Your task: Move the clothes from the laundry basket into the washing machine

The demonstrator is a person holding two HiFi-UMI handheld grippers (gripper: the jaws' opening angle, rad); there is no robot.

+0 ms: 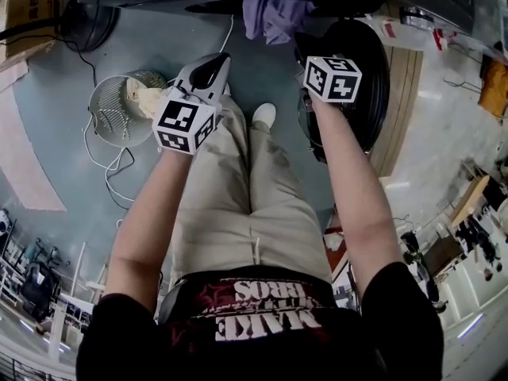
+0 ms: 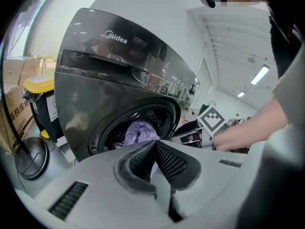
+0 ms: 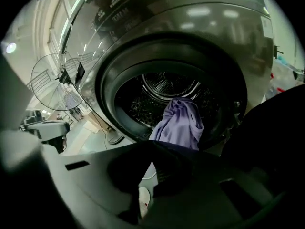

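The dark grey washing machine [image 2: 95, 66] stands in front of me with its round door [image 1: 361, 74] swung open to the right. A purple garment [image 3: 180, 123] hangs over the lip of the drum opening, half inside; it also shows in the purple garment [image 1: 274, 16] at the top of the head view. My left gripper [image 2: 155, 146] is shut and empty, pointing at the opening. My right gripper [image 3: 152, 147] is shut too, with nothing in it, just short of the garment. The white mesh laundry basket [image 1: 107, 113] sits on the floor to the left with a beige cloth [image 1: 143, 94] in it.
A floor fan [image 1: 83, 18] and cardboard boxes [image 1: 24, 14] stand at the left beside the machine, with a yellow-lidded bin [image 2: 40, 87] there. White cables [image 1: 111, 173] trail across the floor near the basket. My own legs and white shoe [image 1: 264, 116] are below the grippers.
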